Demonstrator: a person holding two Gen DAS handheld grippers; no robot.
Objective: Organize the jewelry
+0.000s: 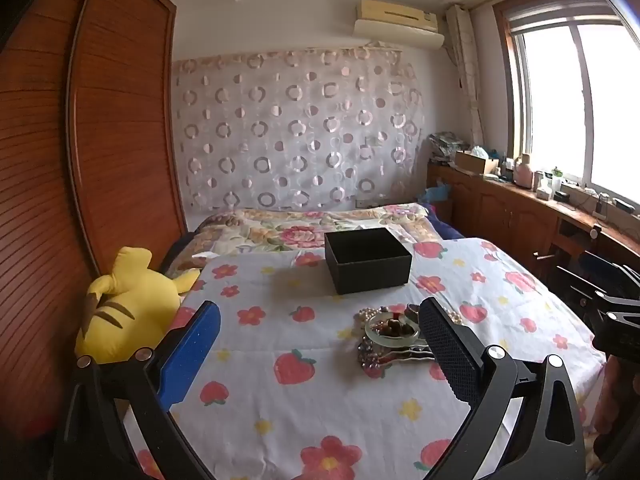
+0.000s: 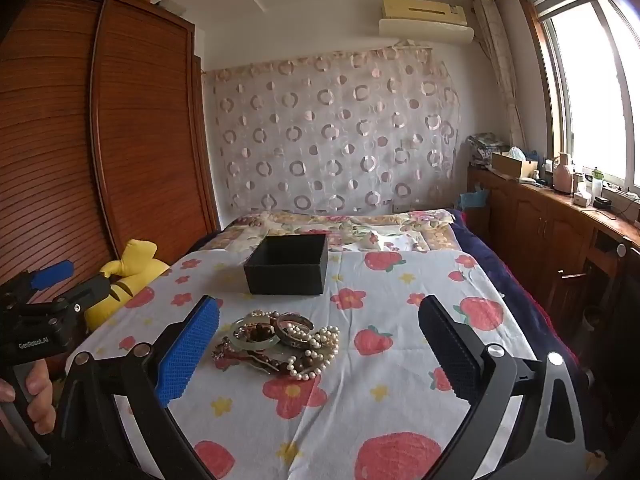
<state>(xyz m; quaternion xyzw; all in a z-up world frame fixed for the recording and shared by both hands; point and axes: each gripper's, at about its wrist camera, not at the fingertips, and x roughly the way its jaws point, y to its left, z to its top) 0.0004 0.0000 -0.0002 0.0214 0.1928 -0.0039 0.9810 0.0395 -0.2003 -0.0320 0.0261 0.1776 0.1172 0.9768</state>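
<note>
A heap of jewelry (image 2: 280, 340) lies on the flowered cloth: a pale green bangle (image 2: 253, 338), a pearl string (image 2: 320, 344), dark beads and a metal bangle. It also shows in the left wrist view (image 1: 394, 336), partly behind the right finger. An open black box (image 2: 288, 266) stands behind the heap, seen too in the left wrist view (image 1: 368, 260). My left gripper (image 1: 320, 320) is open and empty, left of the heap. My right gripper (image 2: 320, 316) is open and empty, held above and just before the heap.
The flowered cloth (image 2: 360, 400) covers a bed. A yellow plush toy (image 1: 128, 304) lies at its left edge beside a wooden wardrobe (image 1: 60, 160). A wooden cabinet (image 2: 560, 220) with clutter runs under the window on the right. My left gripper shows at the right view's left edge (image 2: 52, 280).
</note>
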